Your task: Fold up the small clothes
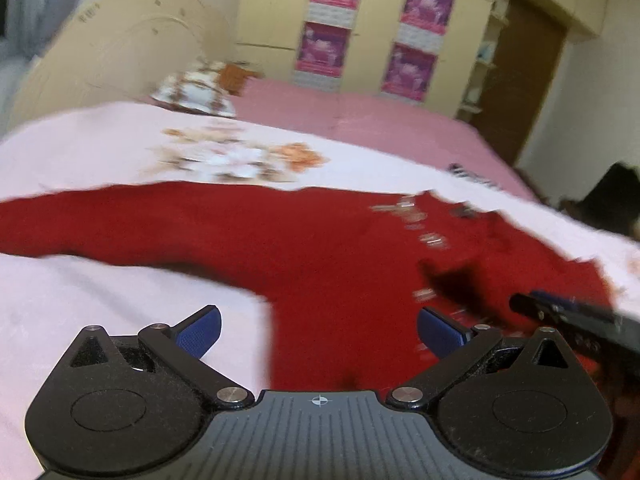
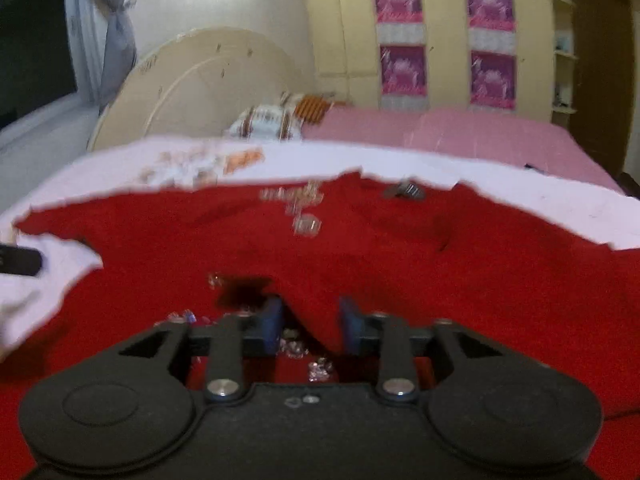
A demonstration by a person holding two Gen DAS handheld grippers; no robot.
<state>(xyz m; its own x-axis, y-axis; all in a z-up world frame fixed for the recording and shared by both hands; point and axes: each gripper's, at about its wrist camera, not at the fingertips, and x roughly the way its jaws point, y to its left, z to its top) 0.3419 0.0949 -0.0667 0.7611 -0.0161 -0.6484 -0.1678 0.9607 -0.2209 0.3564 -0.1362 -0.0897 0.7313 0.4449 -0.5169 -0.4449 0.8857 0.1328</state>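
A red long-sleeved garment (image 1: pixel 304 248) with shiny decorations lies spread on a pale pink sheet (image 1: pixel 80 312). Its sleeve stretches to the left. My left gripper (image 1: pixel 318 332) is open and empty, just above the garment's lower left edge. My right gripper (image 2: pixel 310 324) has its blue pads (image 2: pixel 272 320) narrowly apart around a raised fold of the red garment (image 2: pixel 360 240); the fabric rises between them. The right gripper's finger also shows in the left wrist view (image 1: pixel 560 312) at the garment's right side.
The bed (image 1: pixel 380 120) carries a pink cover behind the sheet, with patterned pillows (image 1: pixel 196 88) by a cream headboard (image 1: pixel 120 48). A cupboard with pink posters (image 2: pixel 444 40) stands at the back. A dark object (image 1: pixel 468 172) lies on the sheet past the garment.
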